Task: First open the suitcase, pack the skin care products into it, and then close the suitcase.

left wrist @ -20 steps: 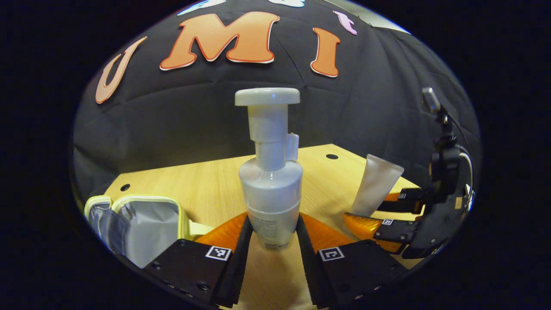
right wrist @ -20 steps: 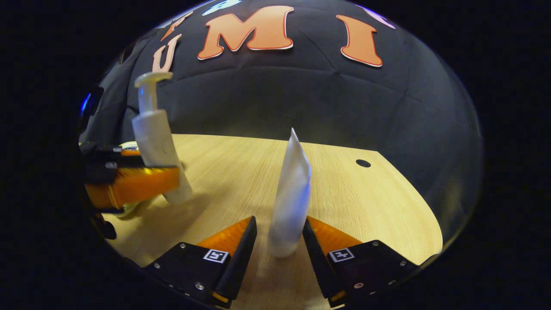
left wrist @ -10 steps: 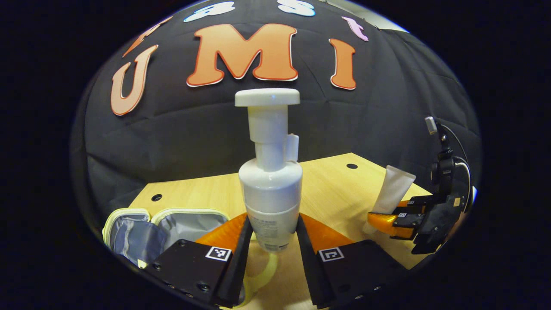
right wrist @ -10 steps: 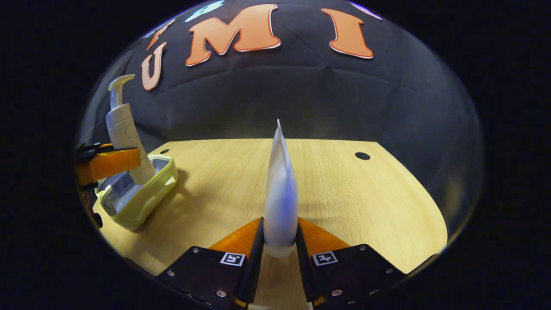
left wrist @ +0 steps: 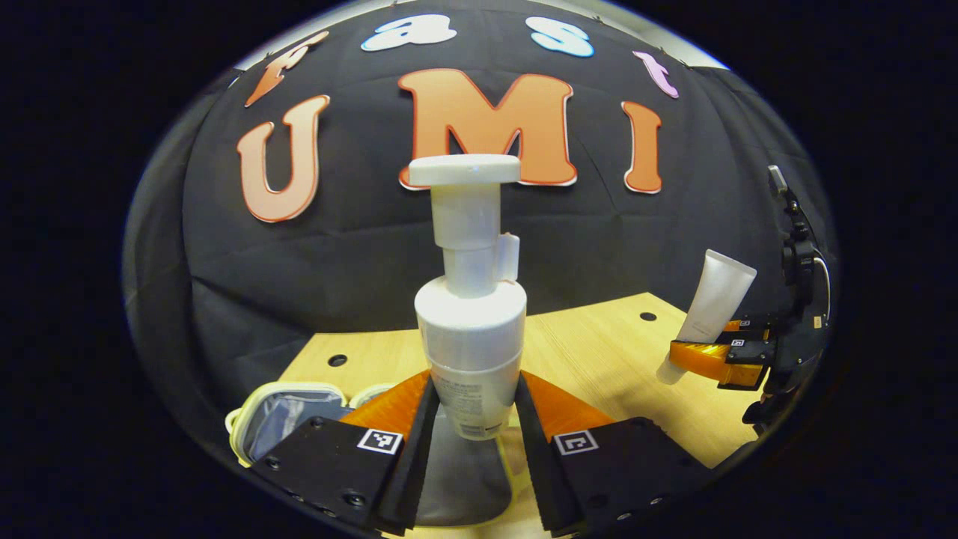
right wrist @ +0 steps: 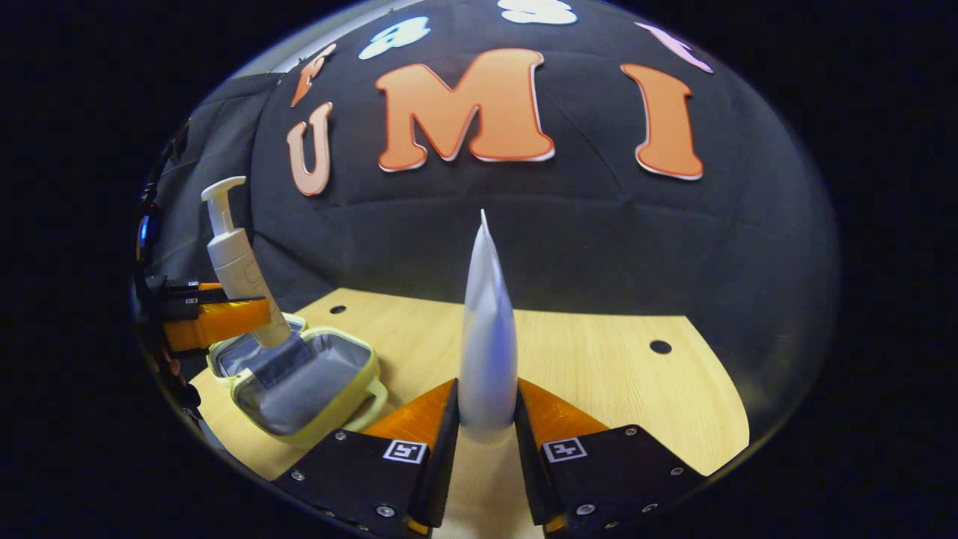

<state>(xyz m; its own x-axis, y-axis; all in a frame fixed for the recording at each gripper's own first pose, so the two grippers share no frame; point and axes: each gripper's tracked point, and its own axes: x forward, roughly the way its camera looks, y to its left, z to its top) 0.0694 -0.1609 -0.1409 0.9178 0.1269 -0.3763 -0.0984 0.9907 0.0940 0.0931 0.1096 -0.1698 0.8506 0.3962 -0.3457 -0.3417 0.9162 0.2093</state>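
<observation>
The pump bottle [left wrist: 471,329] is glossy white, with a white pump head and a paler band of fine grey print low on its body. The tube [right wrist: 486,337] is frosted white, faintly bluish. The suitcase [right wrist: 299,374] has a pale yellow-green shell and rim with a grey lining. The left hand-held gripper [left wrist: 470,427] and the right hand-held gripper [right wrist: 485,438] both have translucent orange fingers on black bodies, each carrying small black-and-white square markers. The counter [right wrist: 599,374] is light wood with a fine straight grain and small dark round holes.

left gripper [left wrist: 470,419] — clamped, raised | right gripper [right wrist: 485,419] — clamped, raised
</observation>
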